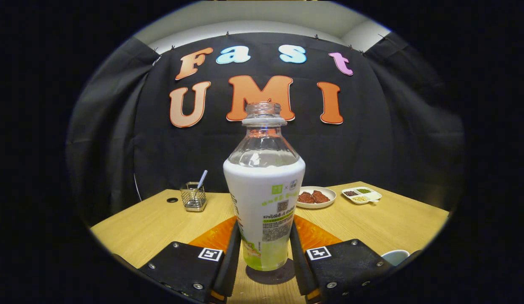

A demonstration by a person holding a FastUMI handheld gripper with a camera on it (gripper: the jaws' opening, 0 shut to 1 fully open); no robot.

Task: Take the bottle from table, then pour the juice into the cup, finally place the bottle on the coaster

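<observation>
A clear bottle (264, 202) with a white and green label and no cap stands upright on a dark round coaster (283, 276) on the wooden table (152, 223). My gripper (264, 228) is around the lower half of the bottle. Both black fingers (233, 249) lie against its sides, one left and one right, so it is shut on the bottle. A white cup (395, 256) shows just to the right of the right finger, with only its rim visible. The upper part of the bottle looks clear and empty.
Beyond the bottle to the right sit a white plate with brown food (316, 197) and a small divided dish of seeds (362, 195). A wire holder with a utensil (194, 196) stands at the back left. A small dark hole (172, 200) marks the tabletop near it.
</observation>
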